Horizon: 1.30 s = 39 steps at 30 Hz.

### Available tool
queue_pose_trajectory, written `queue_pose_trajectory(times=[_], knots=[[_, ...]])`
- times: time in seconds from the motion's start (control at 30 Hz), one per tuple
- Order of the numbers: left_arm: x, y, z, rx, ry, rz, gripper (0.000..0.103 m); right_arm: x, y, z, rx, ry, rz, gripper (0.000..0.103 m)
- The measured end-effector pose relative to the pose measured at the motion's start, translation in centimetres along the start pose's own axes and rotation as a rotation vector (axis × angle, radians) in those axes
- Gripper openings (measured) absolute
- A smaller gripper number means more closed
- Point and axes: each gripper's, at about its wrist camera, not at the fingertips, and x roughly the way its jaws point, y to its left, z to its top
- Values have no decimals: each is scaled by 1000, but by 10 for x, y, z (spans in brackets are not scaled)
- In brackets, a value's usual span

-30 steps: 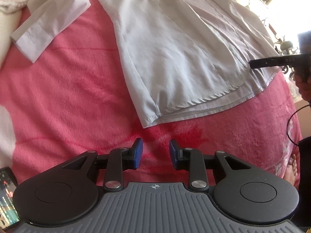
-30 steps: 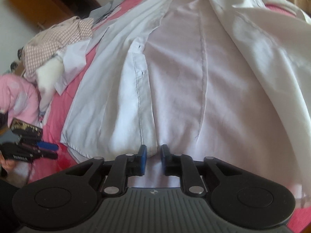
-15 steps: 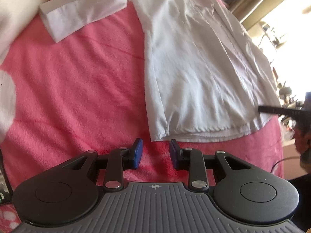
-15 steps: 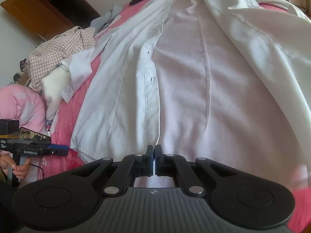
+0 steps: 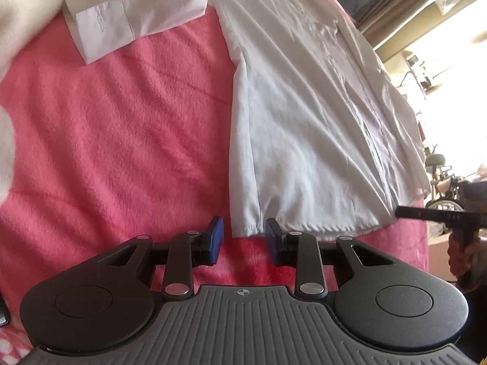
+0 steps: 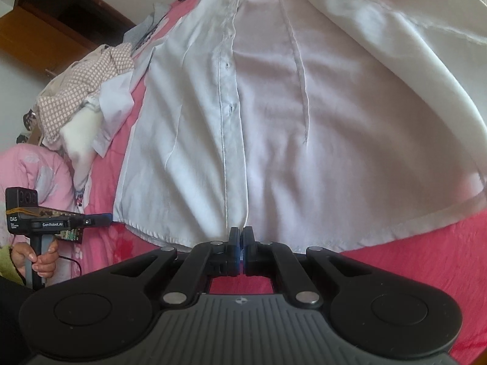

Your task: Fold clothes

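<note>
Judging by how it drapes and creases, I take the white shirt (image 5: 304, 127) for a light, limp thing that will sag from any single hold, so the stitched hem and its corners are where I would grip it. It lies spread open on the pink blanket (image 5: 121, 121) of the bed, one cuffed sleeve (image 5: 121, 21) flung out to the side. My left gripper (image 5: 242, 238) has its fingers spread, holding nothing, with the near hem corner just beyond them. My right gripper (image 6: 241, 243) has its fingers pressed together at the hem by the button placket (image 6: 231, 115); they probably pinch the hem's edge, though I cannot see cloth between the pads. The collar end is cut off, and the window glare washes out the far side.
</note>
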Motion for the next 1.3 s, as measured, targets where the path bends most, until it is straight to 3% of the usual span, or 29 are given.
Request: queue_pose_trajectory(times=[0.2,0.37,0.43,0.6,0.7,0.83,0.93,1.03,1.1,1.3], knots=[[17,-13,3,45,6,65,28,2,1,0,9,5,6,1],[16,-22,1,101,7,108,1,0,-1,0,-1,4,-2,1],[9,-22,1,92,-2,99,0,0,-1,1,-5,5,-1,1],[-11,6,0,-100,-45,-14,0,1,1,3,-17,0,4,1],[-9,20,-4,-153,-27,2,0,5,0,4,-10,10,13,1],[-6,16,-8,-114,2,22,0,9,3,4,-22,18,7,1],[-13,-4,-8,29,-23,122,3,11,4,5,-18,23,4,1],[-21,-25,-10,144,-64,162,20,11,6,6,-22,25,-1,1],[-20,-38,-13,210,-73,175,20,12,6,6,-24,27,-3,1],[4,-48,-17,256,-11,222,20,12,5,6,-27,30,-4,1]])
